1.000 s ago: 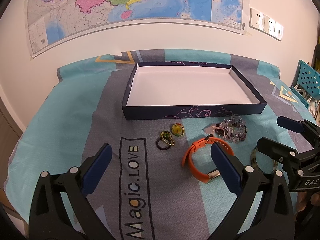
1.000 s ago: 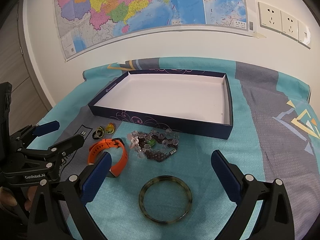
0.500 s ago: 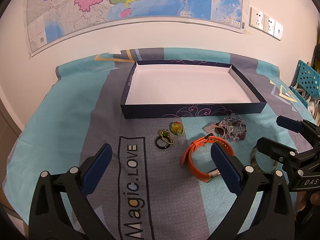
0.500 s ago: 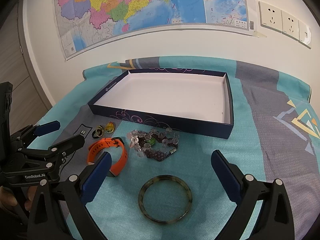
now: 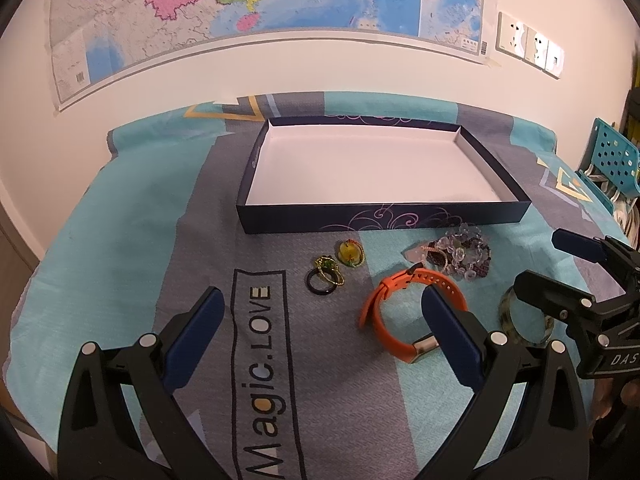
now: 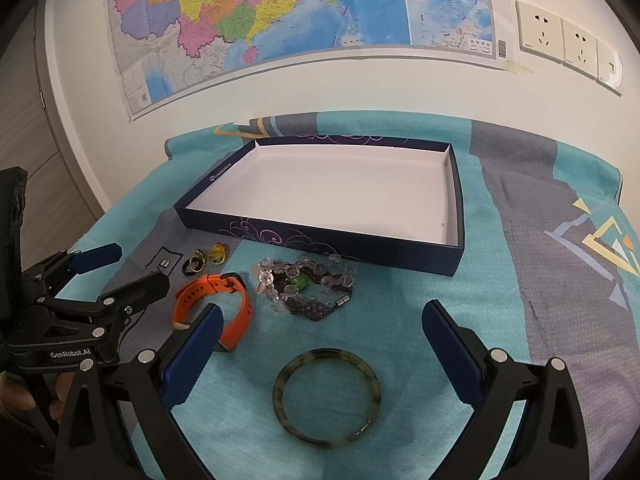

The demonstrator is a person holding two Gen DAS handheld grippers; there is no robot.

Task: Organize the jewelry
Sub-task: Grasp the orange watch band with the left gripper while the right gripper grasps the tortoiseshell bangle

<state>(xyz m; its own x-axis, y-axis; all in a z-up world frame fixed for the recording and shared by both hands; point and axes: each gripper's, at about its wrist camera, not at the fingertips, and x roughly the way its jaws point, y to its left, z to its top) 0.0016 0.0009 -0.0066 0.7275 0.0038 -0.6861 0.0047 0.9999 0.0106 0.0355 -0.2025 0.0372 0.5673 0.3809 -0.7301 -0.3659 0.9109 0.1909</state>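
An empty dark blue box (image 5: pixel 360 222) (image 6: pixel 320 236) with a white floor lies on the cloth. In front of it lie a black ring (image 5: pixel 320 282), a green-stone ring (image 5: pixel 328 266), a yellow pendant (image 5: pixel 349 253), an orange watch band (image 5: pixel 384 328) (image 6: pixel 240 312), a heap of clear and dark beaded bracelets (image 5: pixel 460 254) (image 6: pixel 308 284) and a mottled bangle (image 6: pixel 326 396) (image 5: pixel 506 312). My left gripper (image 5: pixel 324 336) (image 6: pixel 120 268) is open above the cloth, near the rings and the band. My right gripper (image 6: pixel 322 344) (image 5: pixel 548 264) is open over the bangle.
A teal and grey tablecloth (image 5: pixel 120 240) printed "Magic.LOVE" covers the table. A map (image 6: pixel 280 12) and wall sockets (image 6: pixel 560 40) hang on the wall behind. A teal perforated basket (image 5: pixel 612 160) stands off the table's right edge.
Both views have shifted only slightly; the left view has drawn back a little from the box. The jewelry has not moved and both grippers stay open.
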